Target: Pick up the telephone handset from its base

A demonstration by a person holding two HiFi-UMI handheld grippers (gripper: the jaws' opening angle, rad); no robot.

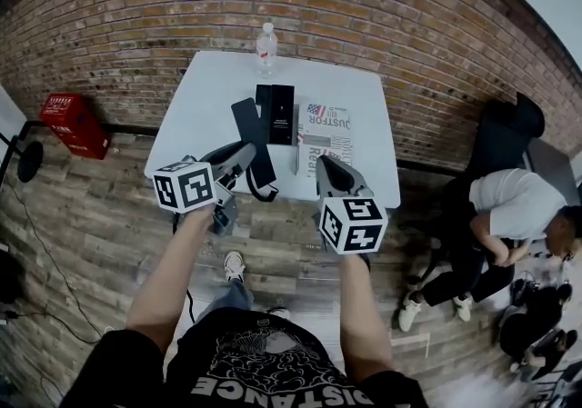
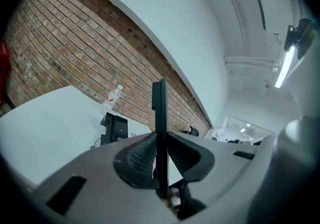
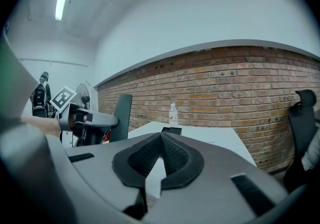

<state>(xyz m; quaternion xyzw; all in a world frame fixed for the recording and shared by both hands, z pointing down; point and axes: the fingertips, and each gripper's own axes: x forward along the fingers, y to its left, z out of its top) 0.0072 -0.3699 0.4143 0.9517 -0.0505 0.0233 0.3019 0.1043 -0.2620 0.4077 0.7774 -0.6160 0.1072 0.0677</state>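
In the left gripper view the telephone handset [image 2: 160,113] shows only edge-on, a thin black slab whose lower end is lost behind the pads. In the right gripper view the base [image 3: 171,130] barely peeks over the right tongs [image 3: 160,140], and its details are too small to make out.

The left tongs [image 1: 247,154] are partly closed and clenched on the handset [image 1: 245,120], one pad pressing each flat face. It stands upright, lifted clear of the base [image 1: 275,114] and just to its left, above the white worktop [image 1: 218,88]. A dark cord [image 1: 264,193] loops below it. The right tongs [image 1: 326,164] hover near the worktop's front edge, tips met, gripping nothing.
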